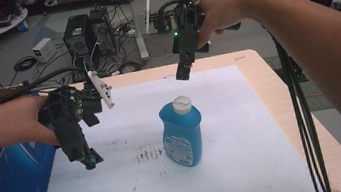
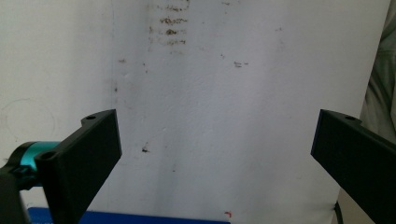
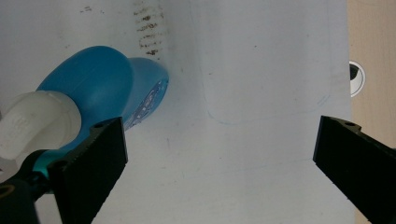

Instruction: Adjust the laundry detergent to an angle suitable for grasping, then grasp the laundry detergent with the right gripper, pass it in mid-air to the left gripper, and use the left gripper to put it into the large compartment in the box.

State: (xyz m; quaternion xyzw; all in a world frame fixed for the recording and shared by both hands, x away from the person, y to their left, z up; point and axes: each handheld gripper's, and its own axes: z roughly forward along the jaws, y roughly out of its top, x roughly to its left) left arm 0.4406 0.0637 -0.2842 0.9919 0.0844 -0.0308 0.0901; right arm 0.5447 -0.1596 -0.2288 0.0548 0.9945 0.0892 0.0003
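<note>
While upright, one blue bottle [image 1: 182, 133].

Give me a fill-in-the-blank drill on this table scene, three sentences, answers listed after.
1. The blue bottle stands upright on the white sheet with a ____ cap.
2. Both the left gripper and the right gripper have their jaws ____, with nothing between them.
3. At the table's left edge, below the left gripper, sits a blue ____.

Missing words: white; open; box
</note>
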